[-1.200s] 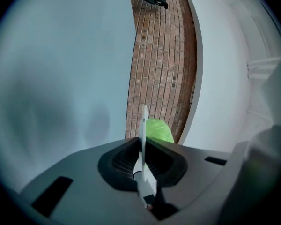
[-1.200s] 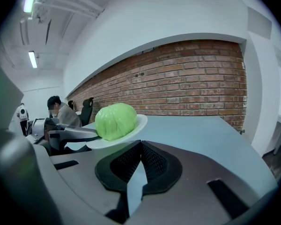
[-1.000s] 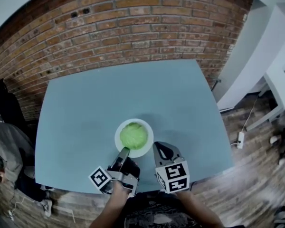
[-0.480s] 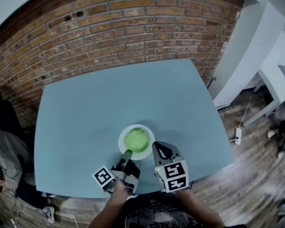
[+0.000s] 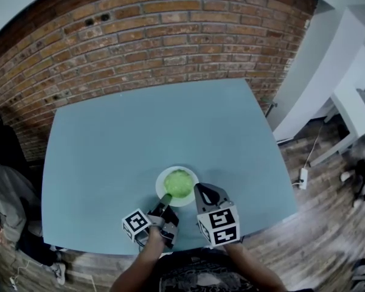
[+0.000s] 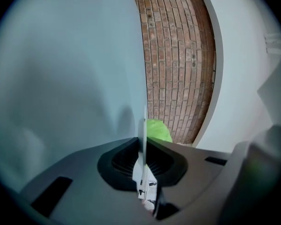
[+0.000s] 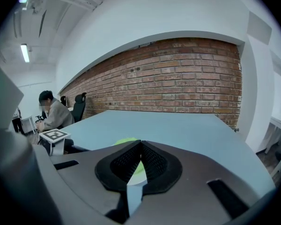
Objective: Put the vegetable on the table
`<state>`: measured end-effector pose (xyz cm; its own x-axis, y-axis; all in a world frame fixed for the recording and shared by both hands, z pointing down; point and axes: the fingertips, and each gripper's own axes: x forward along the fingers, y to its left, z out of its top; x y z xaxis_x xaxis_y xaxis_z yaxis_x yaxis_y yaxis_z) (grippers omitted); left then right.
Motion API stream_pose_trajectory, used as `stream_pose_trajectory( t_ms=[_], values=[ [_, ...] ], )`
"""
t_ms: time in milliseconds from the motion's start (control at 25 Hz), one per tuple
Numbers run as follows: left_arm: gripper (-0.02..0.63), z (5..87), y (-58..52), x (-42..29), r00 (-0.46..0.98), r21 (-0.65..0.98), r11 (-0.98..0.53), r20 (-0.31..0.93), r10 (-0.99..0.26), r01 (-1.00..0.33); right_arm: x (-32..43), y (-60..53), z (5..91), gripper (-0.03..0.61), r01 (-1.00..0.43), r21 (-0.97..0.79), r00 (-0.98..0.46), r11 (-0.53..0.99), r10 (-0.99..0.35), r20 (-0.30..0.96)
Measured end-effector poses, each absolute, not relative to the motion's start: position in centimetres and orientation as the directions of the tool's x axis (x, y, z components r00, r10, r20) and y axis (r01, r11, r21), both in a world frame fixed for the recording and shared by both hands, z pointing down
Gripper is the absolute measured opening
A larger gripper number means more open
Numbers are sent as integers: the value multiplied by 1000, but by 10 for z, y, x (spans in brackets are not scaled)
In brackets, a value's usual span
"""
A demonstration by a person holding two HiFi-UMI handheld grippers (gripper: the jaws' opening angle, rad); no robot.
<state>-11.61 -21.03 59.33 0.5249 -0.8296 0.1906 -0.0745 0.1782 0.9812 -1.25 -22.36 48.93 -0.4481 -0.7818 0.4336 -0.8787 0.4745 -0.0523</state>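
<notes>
table (image 5: 109,163): matt, smooth | wall (image 5: 140,35): rough brick | floor (image 5: 319,224): wood planks | plate (image 5: 160,187): smooth

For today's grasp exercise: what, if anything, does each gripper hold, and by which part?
The left gripper pinches the white plate by its near rim, with the green vegetable on it. The right gripper is shut, holding nothing.

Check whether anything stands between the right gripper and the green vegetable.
Nothing separate does. The vegetable sits in the white bowl, so only its near rim lies before the right gripper, whose jaws are together. The left gripper pinches that rim beside it.
</notes>
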Motion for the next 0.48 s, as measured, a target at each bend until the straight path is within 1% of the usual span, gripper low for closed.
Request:
stream_pose_trajectory(
  t_ms=[480],
  values=[
    [32, 614, -215, -116, 518, 964, 233, 267, -812, -131, -7, -223, 494, 8, -877, -68, -454, 475, -778, 434]
  ],
)
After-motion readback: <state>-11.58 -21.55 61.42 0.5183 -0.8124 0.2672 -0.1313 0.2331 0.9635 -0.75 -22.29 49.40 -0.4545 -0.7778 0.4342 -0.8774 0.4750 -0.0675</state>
